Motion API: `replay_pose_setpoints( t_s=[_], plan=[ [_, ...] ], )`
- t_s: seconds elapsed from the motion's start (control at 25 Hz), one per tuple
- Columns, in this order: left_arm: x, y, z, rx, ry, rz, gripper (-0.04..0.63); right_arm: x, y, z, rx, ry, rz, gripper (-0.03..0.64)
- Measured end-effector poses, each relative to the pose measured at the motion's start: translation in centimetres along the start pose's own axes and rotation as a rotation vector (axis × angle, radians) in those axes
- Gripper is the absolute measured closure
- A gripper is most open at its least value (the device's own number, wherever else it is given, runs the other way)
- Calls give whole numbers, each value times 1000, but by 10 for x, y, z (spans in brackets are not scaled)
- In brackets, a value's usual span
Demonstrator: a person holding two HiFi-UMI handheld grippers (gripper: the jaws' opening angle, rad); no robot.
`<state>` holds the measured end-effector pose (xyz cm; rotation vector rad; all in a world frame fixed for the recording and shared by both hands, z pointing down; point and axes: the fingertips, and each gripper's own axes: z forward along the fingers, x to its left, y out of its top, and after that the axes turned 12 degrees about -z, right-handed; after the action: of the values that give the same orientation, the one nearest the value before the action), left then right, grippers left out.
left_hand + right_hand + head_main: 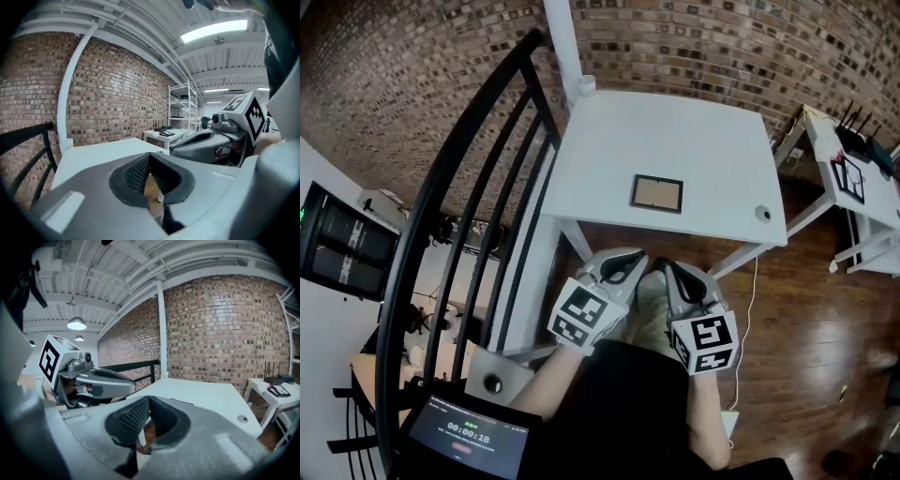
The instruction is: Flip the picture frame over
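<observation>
Left claw (625,257), right claw (672,267) closed, empty — only head view shows picture frame (656,192) face-on.

I read the desk (694,131) as smooth, matt white board. The picture frame (656,192) has a dull dark rim round a brown, cardboard-like panel. The left tongs (628,255) and right tongs (668,269) look like matt grey plastic to me, with black, finely dimpled pads (136,174). The floor (806,347) is glossy dark wood, the wall (441,56) rough brick, the railing (459,159) black-painted metal.
</observation>
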<state>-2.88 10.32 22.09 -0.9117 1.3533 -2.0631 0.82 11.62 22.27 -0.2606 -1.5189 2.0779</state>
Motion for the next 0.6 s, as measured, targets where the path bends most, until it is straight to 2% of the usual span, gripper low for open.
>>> replay_pose_setpoints(
  t_s=[0.16,0.6],
  plan=[
    [-1,-1,2,0,-4,0,580,2,-6,1,-8,26,48,624],
    [-1,-4,2,0,-10,13,580,5,-11,3,7,31,45,624]
  ],
)
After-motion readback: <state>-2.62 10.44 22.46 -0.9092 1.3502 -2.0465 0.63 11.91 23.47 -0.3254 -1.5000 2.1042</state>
